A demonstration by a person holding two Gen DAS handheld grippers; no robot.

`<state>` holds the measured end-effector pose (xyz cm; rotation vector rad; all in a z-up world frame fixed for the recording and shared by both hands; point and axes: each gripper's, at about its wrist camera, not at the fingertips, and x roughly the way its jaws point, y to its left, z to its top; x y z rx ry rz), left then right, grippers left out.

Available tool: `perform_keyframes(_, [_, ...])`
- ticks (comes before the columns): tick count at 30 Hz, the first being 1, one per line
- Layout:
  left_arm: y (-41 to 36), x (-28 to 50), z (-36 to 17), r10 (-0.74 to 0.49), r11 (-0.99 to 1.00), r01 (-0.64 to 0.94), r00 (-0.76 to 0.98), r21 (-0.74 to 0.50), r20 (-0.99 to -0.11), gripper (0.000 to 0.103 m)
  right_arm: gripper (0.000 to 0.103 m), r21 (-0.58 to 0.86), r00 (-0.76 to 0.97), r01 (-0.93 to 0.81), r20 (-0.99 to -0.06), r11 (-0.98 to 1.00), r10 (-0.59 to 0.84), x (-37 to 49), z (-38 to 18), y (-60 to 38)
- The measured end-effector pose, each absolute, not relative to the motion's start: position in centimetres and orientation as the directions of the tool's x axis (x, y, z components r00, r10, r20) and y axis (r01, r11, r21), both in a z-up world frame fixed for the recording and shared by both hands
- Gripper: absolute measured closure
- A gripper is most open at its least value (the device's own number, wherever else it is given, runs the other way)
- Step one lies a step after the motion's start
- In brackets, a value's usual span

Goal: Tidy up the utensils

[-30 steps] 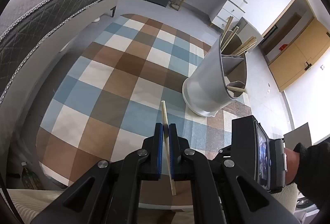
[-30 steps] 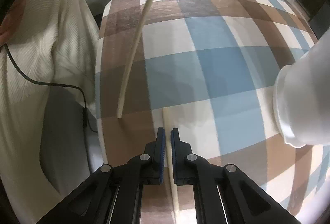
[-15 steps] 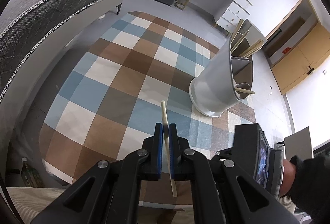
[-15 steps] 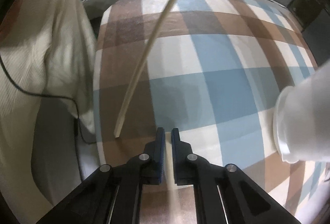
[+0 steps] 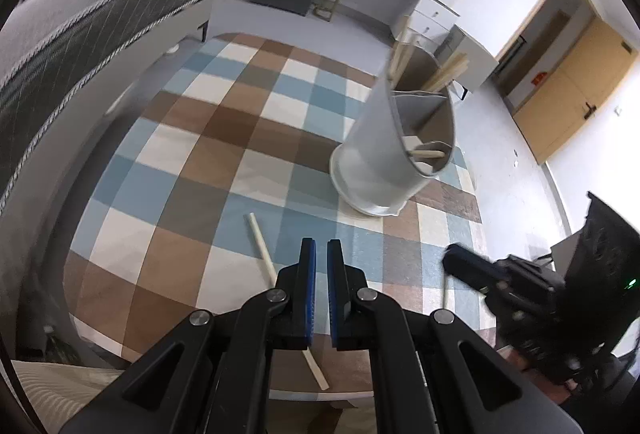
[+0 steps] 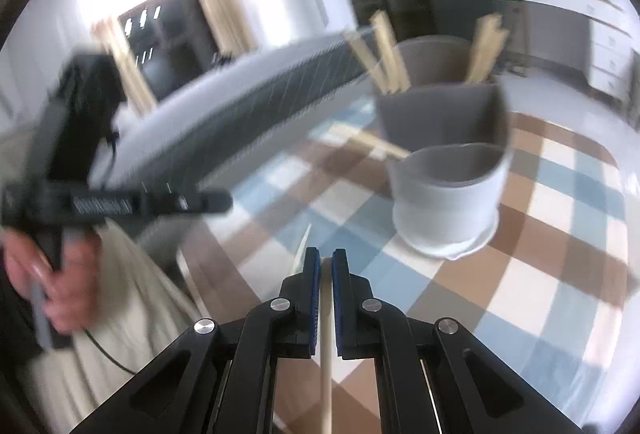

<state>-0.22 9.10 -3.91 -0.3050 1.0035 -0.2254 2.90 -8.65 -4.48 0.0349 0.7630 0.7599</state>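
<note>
Chopstick (image 5: 260,244): one, loose on the checked desk (image 5: 168,162), just left of your left gripper (image 5: 321,248), whose jaws are clenched on nothing; holder (image 5: 384,150) stands beyond with more sticks. Right view: your right gripper (image 6: 326,264) grasps a second chopstick (image 6: 326,374), the holder (image 6: 448,202) ahead of it on the desk.

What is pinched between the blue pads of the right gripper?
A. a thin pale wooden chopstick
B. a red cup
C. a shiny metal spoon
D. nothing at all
A: in the right wrist view, the right gripper has its blue pads closed on a thin pale wooden chopstick, which runs back between the black fingers towards the camera.
</note>
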Motion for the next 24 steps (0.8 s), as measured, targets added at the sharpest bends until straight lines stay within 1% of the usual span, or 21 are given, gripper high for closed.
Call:
perform_keyframes(2, [8.2,-0.5,-3.4,-0.326,0.937,0.067,0.52,-0.342,-0.79,0.102,0.098,0.317,0.516,-0.58,-0.571,0.751,0.639,2.5,-3.6,-10.3])
perform_keyframes(4, [7.7,-0.7,-3.0,-0.306,0.946,0.078,0.532,-0.315,-0.789,0.102,0.098,0.328,0.545,-0.554,-0.552,0.765,0.631,2.2,-3.3,-11.1])
perform_keyframes(7, [8.5,-0.5,-3.0,-0.278,0.948,0.018,0.531,-0.317,-0.801,0.102,0.098,0.364,0.58,-0.517,-0.517,0.775,0.63,2.4,-2.6,-12.7])
perform_keyframes(8, [9.4,0.0,-3.6,-0.269,0.945,-0.023,0.512,-0.327,-0.815,0.099,0.098,0.369,0.592,-0.512,-0.503,0.776,0.63,2.4,-2.6,-12.9])
perform_keyframes(9, [9.8,0.2,-4.1,-0.27,0.941,-0.044,0.492,-0.334,-0.827,0.093,0.098,0.377,0.609,-0.501,-0.486,0.779,0.627,2.4,-2.3,-13.3])
perform_keyframes(11, [11.0,1.2,-6.0,-0.265,0.934,-0.11,0.43,-0.341,-0.863,0.056,0.098,0.409,0.626,-0.489,-0.451,0.771,0.636,2.4,-2.1,-13.9])
perform_keyframes(12, [11.5,1.8,-7.1,-0.275,0.926,-0.133,0.406,-0.354,-0.871,0.054,0.098,0.419,0.638,-0.482,-0.435,0.77,0.636,2.4,-2.0,-14.1])
perform_keyframes(13, [11.4,2.0,-7.6,-0.273,0.926,-0.139,0.397,-0.351,-0.877,0.054,0.098,0.43,0.649,-0.474,-0.418,0.768,0.635,2.5,-1.9,-14.5])
perform_keyframes(16, [10.9,3.6,-9.8,-0.183,0.954,-0.164,0.345,-0.251,-0.921,0.054,0.098,0.45,0.665,-0.459,-0.397,0.766,0.632,2.8,-2.0,-14.9])
perform_keyframes(21, [9.9,6.7,-12.5,-0.16,0.956,-0.193,0.284,-0.22,-0.945,0.054,0.098,0.446,0.683,-0.459,-0.377,0.768,0.626,3.3,-1.7,-15.6])
perform_keyframes(22, [9.5,7.4,-13.0,-0.137,0.962,-0.192,0.265,-0.192,-0.954,0.054,0.098,0.446,0.687,-0.459,-0.371,0.769,0.625,3.5,-1.6,-15.9])
perform_keyframes(24, [8.6,8.3,-14.2,-0.102,0.974,-0.179,0.212,-0.141,-0.972,0.059,0.098,0.45,0.691,-0.456,-0.365,0.768,0.624,3.6,-1.6,-16.4])
